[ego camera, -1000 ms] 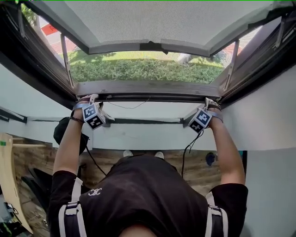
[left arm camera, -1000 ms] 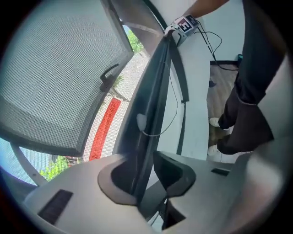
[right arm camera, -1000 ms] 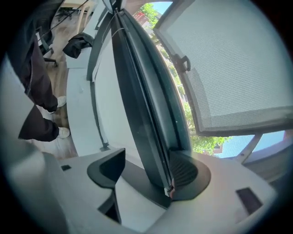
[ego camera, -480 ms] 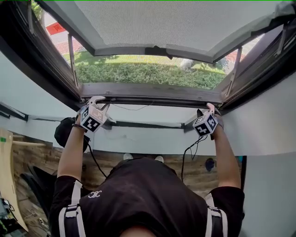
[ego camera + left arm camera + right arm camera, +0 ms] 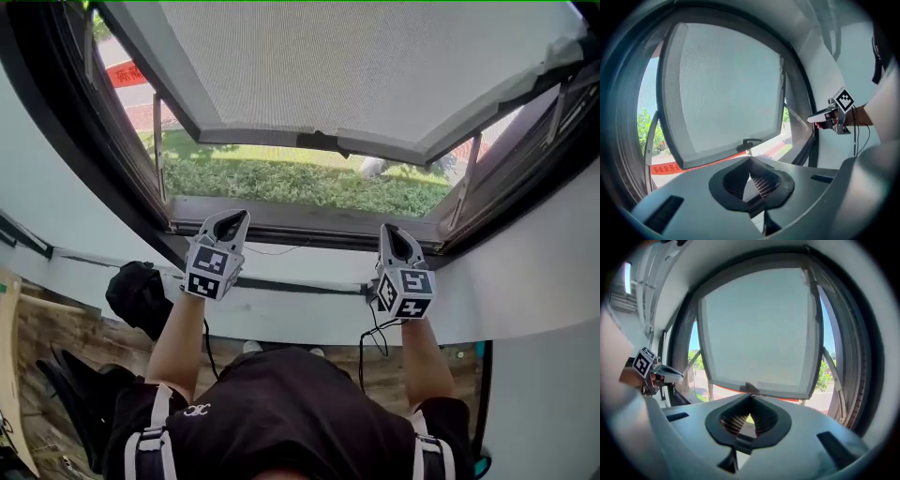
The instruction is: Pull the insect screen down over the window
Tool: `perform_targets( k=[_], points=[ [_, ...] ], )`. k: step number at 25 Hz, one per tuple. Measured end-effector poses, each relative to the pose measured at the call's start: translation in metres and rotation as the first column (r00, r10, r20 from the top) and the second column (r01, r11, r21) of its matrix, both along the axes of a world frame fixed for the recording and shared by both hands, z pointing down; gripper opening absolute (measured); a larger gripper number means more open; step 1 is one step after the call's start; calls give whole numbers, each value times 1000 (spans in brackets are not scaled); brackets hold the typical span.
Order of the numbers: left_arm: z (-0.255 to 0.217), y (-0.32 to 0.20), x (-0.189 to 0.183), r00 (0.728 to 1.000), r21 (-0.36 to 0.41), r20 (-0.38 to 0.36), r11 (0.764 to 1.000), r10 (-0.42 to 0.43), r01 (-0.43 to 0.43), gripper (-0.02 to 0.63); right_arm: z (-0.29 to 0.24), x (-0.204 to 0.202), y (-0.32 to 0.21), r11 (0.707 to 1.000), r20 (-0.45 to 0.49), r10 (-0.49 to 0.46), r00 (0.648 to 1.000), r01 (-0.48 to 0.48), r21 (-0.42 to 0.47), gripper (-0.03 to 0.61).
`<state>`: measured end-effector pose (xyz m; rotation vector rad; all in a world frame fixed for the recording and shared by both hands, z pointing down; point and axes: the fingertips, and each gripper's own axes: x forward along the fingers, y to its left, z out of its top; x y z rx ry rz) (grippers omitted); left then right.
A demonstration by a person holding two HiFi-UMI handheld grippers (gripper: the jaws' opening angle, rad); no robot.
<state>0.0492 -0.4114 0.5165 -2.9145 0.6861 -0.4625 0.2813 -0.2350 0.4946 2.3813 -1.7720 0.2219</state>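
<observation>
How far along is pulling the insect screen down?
Done: nothing yet; the grey mesh insect screen stands raised, green hedge showing under its frame. In hand: the left gripper and right gripper, jaws just closed on nothing, point up toward it. Remaining: grip its dark handle and pull it down.

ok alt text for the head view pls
Seen from above, a person holds the left gripper and the right gripper up below a mesh insect screen tilted outward from an open window. Both pairs of jaws have just closed with nothing between them. A green hedge shows outside.
</observation>
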Motion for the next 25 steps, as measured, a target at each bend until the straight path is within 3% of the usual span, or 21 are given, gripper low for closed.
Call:
perform_targets(
  k=[5, 10, 16, 25],
  points=[
    [-67, 17, 21, 990, 62, -136, 997, -40, 49, 14, -60, -36, -16, 987, -76, -27, 997, 39, 154, 6],
    [-115, 37, 31, 964, 21, -254, 996, -76, 84, 12, -110, -62, -25, 964, -145, 3, 989, 36, 262, 5],
    [-122, 60, 45, 964, 44, -262, 998, -42, 55, 12, -123, -76, -37, 950, -89, -13, 996, 40, 309, 3],
    [-119, 52, 43, 970, 80, -231, 992, -73, 94, 12, -125, -71, -40, 943, -68, 8, 998, 15, 331, 3]
  ],
)
